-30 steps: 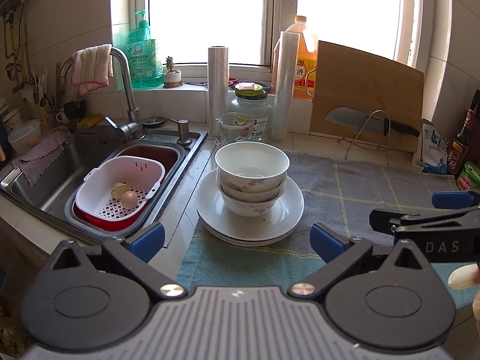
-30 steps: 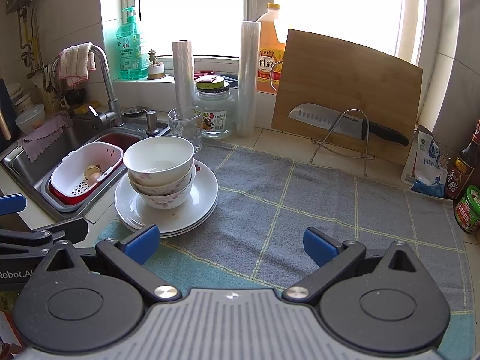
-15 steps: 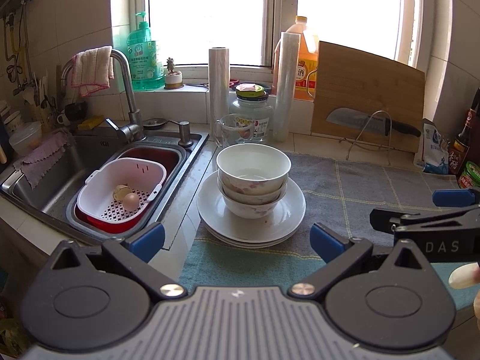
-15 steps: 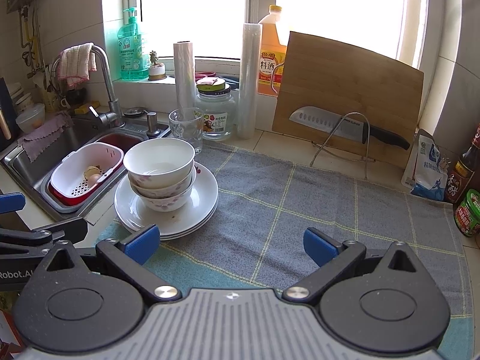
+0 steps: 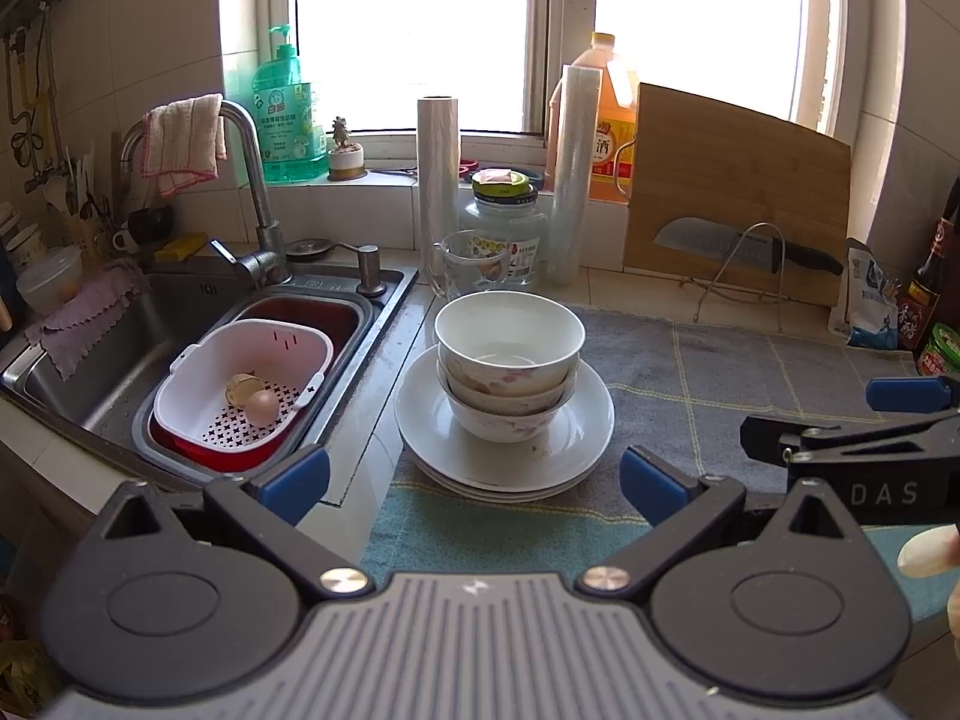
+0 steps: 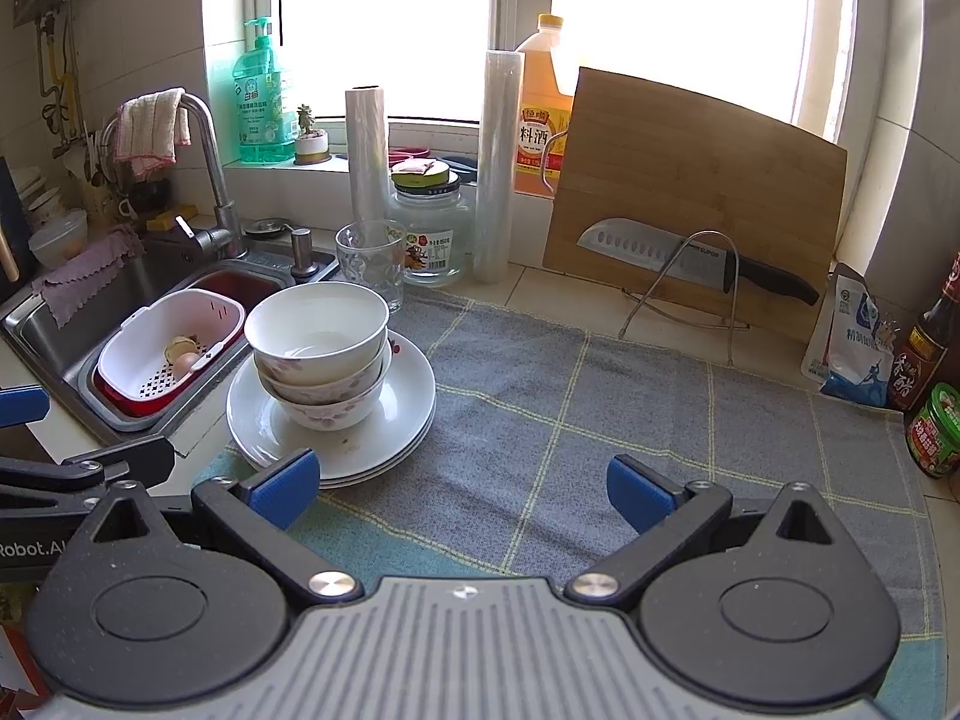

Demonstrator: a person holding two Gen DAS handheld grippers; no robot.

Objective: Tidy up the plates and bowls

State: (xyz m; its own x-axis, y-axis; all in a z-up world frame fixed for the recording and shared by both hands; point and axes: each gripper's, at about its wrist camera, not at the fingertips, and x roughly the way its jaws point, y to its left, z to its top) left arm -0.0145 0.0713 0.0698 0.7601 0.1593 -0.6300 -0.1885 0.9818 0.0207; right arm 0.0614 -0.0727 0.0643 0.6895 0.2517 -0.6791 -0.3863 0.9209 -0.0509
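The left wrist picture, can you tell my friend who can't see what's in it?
Three stacked bowls sit on a pile of white plates on a grey cloth, straight ahead of the open left gripper. A sink holding a white basket with eggs is on the left.

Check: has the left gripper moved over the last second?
Yes. The left gripper edged slightly forward: the bowl stack sits a little lower and larger.

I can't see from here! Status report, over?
Left gripper, right gripper open, empty. White bowls stacked on white plates, untouched. Glass cup close behind.
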